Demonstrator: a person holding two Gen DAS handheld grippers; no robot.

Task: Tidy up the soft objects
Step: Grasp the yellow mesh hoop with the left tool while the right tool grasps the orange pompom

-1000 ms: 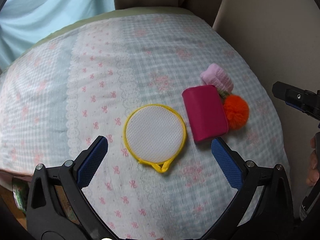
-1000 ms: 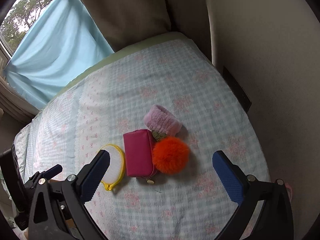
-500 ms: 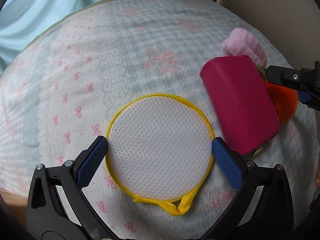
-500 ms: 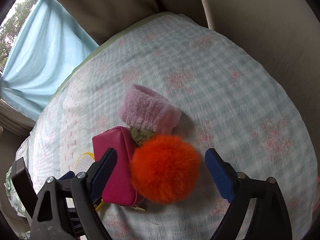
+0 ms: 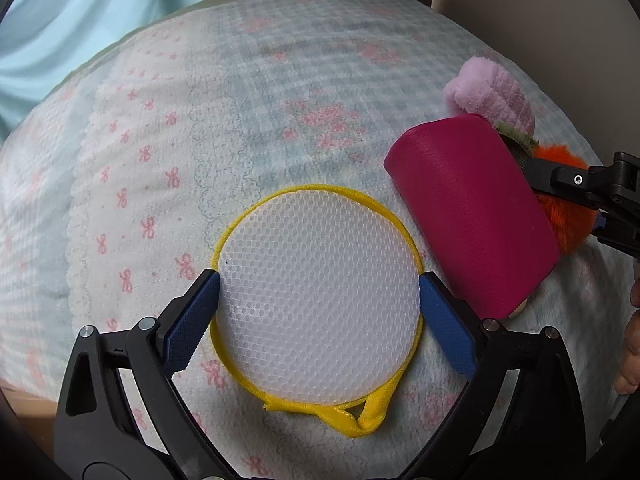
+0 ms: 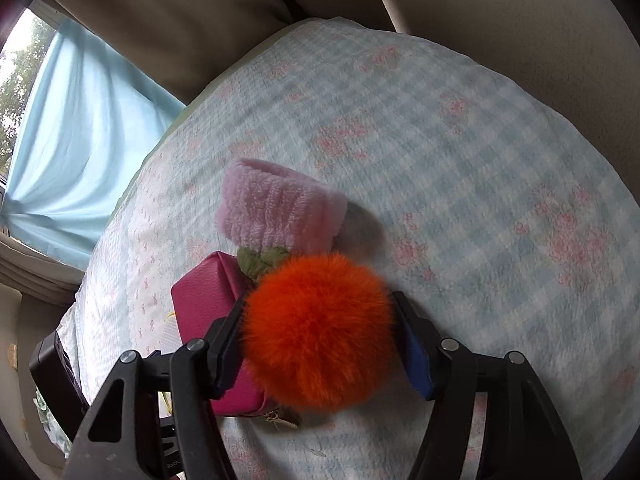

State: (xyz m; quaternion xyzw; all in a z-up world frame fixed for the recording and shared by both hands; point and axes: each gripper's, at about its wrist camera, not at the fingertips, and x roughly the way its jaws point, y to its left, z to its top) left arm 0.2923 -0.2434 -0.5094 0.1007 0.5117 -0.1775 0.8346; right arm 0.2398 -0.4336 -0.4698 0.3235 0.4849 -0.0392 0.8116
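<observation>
**Two grasps closing on soft items lying on the bed**

Left wrist view: the left hand-held gripper (image 5: pixel 319 304) is straddling the round mesh pouch (image 5: pixel 318 308) on the bedspread (image 5: pixel 240 120), pads touching its yellow rim, loop tab pointing toward the camera.

Right wrist view: the right hand-held gripper (image 6: pixel 320 336) is pinching the orange pompom (image 6: pixel 318 330), which is lying against the magenta pouch (image 6: pixel 204 304) and the pink fleece band (image 6: pixel 280 212).

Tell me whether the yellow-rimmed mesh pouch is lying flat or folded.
Flat and spread: the mesh pouch shows a full round face on the bedspread, and the left gripper pads touch its rim either side.
</observation>
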